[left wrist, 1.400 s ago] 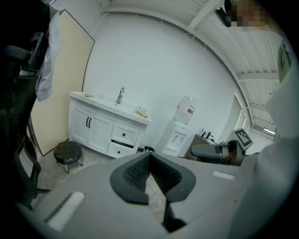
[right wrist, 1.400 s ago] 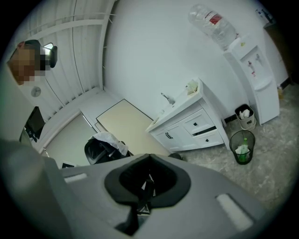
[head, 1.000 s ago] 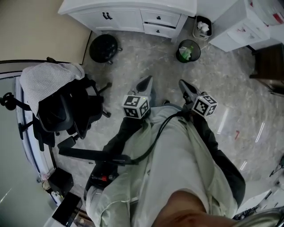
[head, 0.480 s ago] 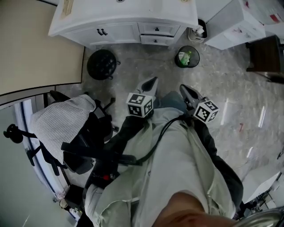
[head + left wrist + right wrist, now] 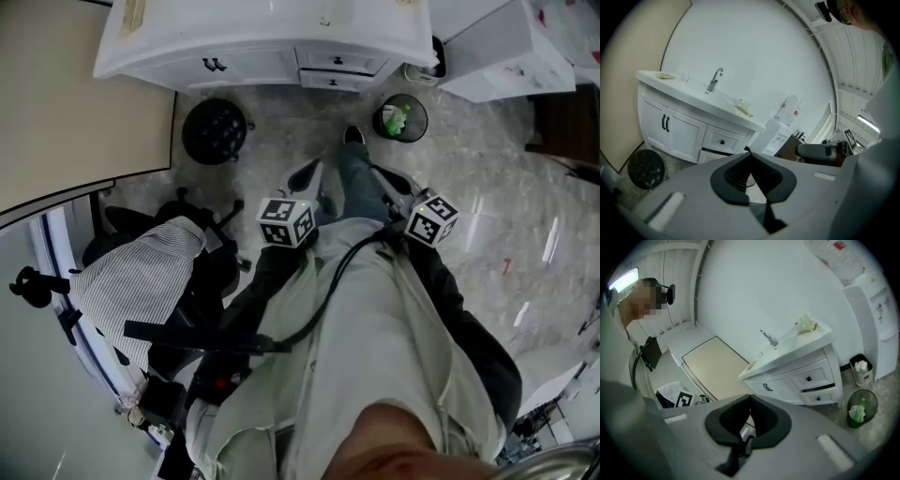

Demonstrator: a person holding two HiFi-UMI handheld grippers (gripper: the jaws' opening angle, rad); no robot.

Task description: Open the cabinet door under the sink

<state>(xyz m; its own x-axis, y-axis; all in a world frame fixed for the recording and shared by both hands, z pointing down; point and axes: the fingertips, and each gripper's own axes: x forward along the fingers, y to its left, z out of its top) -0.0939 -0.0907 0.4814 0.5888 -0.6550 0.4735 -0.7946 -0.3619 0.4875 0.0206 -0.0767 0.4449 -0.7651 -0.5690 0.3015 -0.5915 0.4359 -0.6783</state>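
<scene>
Both tools closed and empty, well apart from the vanity [image 5: 262,33]
The left tool [image 5: 308,172] and right tool [image 5: 380,173] hang over the floor [image 5: 487,159] with jaws together (nothing between them); the cabinet door [image 5: 234,67] on the vanity's front is shut, just beyond a black stool [image 5: 215,130]

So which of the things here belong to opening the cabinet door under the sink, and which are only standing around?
For the job:
- cabinet doors with black handles, below the tap
- left gripper and right gripper, both shut and empty

Only standing around:
- black stool
- waste bin
- drawers
- chair with a striped cloth over it
</scene>
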